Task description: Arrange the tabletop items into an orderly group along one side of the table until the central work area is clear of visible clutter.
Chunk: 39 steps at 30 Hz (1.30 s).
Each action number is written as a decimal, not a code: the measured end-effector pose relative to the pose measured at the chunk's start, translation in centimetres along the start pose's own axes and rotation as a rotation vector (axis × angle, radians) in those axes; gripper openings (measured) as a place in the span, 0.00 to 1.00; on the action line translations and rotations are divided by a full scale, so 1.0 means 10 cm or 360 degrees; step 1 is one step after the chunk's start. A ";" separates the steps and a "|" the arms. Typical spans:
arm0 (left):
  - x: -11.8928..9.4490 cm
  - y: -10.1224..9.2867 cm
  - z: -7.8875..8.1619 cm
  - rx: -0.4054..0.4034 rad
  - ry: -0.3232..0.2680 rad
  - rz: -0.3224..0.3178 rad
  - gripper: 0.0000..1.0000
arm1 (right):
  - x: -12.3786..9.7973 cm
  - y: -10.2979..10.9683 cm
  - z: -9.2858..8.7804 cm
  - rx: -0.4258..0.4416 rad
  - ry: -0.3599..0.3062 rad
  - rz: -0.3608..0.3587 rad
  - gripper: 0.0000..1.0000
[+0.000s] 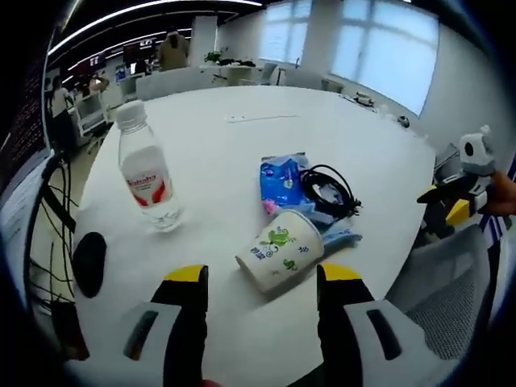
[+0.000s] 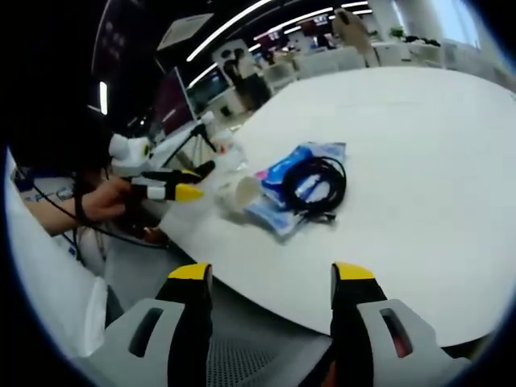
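We hold the left gripper (image 1: 262, 282) with its jaws spread and empty, and the paper cup (image 1: 282, 250) lies on its side just ahead between them, its long axis slanting across our line, mouth toward the blue packet (image 1: 282, 179) and black cable (image 1: 329, 190). The right gripper (image 2: 270, 282), also spread and empty, sits off the table (image 2: 419, 145) edge, farther away. The cup's far side is hidden.

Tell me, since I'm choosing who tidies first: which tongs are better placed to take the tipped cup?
Left. The left tongs are open with the cup lying right between their tips. The right tongs are off the table edge, farther from it.
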<state>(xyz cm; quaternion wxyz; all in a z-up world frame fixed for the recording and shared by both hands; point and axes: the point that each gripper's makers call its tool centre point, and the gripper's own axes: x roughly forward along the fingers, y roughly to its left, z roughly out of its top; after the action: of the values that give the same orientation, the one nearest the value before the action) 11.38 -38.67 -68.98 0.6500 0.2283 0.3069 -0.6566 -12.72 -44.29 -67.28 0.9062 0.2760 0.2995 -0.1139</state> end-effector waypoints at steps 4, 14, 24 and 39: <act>0.04 -0.08 -0.01 0.0145 0.0043 -0.0030 0.54 | -0.02 -0.02 0.01 0.0021 -0.0025 -0.0012 0.58; 0.18 -0.16 0.02 0.0451 0.0145 -0.0077 0.53 | -0.09 -0.04 0.08 0.0051 -0.0082 -0.0030 0.57; 0.29 -0.21 -0.05 0.0757 0.0263 -0.0140 0.53 | -0.15 -0.05 0.19 0.0096 -0.0154 -0.0040 0.57; 0.49 -0.28 -0.09 0.1025 0.0398 -0.0226 0.54 | -0.27 -0.10 0.09 0.0135 -0.0176 -0.0083 0.57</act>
<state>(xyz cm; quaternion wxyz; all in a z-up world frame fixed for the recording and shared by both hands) 8.24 -41.66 -72.75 0.4548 0.4783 0.1763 -0.7302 -14.83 -45.47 -65.47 0.9055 0.2995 0.2511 -0.1651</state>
